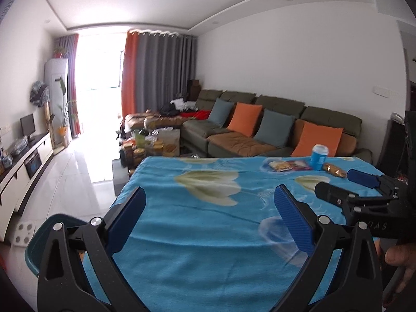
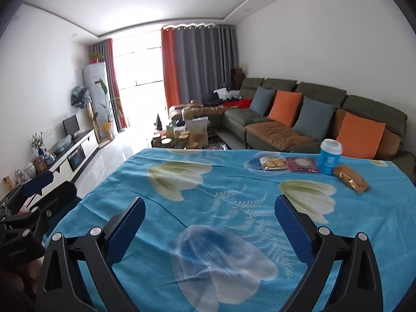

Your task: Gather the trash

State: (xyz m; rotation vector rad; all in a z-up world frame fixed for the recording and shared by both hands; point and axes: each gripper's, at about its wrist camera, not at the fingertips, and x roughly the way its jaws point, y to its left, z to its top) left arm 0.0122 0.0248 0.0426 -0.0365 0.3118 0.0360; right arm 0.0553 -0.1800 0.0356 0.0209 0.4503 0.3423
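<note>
While four bits of trash lie grouped at the far right of the tabletop (image 2: 182,208), nothing looks collected yet. A blue cup (image 2: 330,156) stands upright with a brown snack packet (image 2: 351,178) just beside it on the right, a dark red wrapper (image 2: 303,164) on its left, and a clear biscuit packet (image 2: 273,163) next to that. Both tools hover over the near edge, well apart from them: the right tool (image 2: 210,230) spread wide and empty, the left tool (image 1: 209,221) likewise. A teal bin (image 1: 39,236) sits off the tabletop's left corner, likely the destination. All four pickups remain.
</note>
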